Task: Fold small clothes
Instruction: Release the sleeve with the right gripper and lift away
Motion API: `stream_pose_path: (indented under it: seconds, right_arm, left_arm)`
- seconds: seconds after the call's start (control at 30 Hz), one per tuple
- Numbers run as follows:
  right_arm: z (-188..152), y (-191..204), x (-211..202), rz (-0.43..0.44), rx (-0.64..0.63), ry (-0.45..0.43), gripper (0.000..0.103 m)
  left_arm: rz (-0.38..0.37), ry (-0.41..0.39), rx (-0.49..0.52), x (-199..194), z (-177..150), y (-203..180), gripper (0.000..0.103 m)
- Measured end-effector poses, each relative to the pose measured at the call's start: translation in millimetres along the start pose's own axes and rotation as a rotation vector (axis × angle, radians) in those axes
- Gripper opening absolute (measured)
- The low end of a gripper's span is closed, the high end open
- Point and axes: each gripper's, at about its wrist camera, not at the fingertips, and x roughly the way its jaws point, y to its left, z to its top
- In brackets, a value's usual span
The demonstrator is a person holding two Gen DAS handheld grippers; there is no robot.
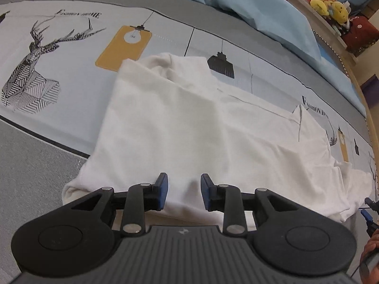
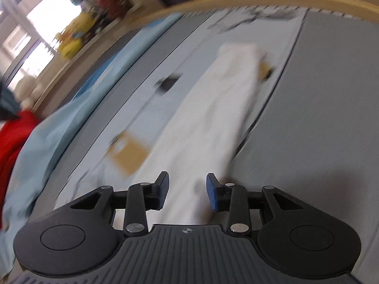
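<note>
A white garment (image 1: 189, 123) lies folded into a long strip across the printed bedsheet (image 1: 59, 47); a sleeve end bunches at its right (image 1: 343, 184). My left gripper (image 1: 184, 189) hovers over the garment's near edge with its blue pads apart, and no cloth is pinched between them. The right wrist view is motion-blurred. It shows the same white garment (image 2: 213, 118) running lengthwise away from my right gripper (image 2: 187, 190), which stands open over its near end with nothing gripped. A person's hand (image 1: 369, 248) shows at the right edge of the left wrist view.
A light blue quilt (image 1: 248, 7) lies bunched along the far side of the bed. Plush toys (image 1: 327, 2) sit on a ledge beyond the wooden bed frame (image 1: 369, 118). Something red (image 2: 14, 142) lies by the quilt. Grey sheet (image 2: 319, 118) borders the garment.
</note>
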Motion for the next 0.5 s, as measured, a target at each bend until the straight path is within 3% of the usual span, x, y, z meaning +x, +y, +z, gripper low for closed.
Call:
stream_pose_path:
  seconds: [0.1,0.17,0.37,0.5]
  right_arm:
    - [29,-38,29,-0.033,0.062,-0.026,0.036]
    - [45,-59,45,-0.005,0.128,-0.046,0.036]
    - [71,-80,75,0.094,0.201,-0.072,0.036]
    - [82,-85,83,0.107,0.228,-0.089,0.036]
  left_arm:
    - [0.008,-0.001,0.004,-1,-1,1,0.033]
    - [0.020,-0.003,0.000,0,-1,1,0.033]
    - [0.029,-0.002,0.006,1,-2,1,0.033]
    - [0.033,0.002,0.005,3,-2,3,0.033]
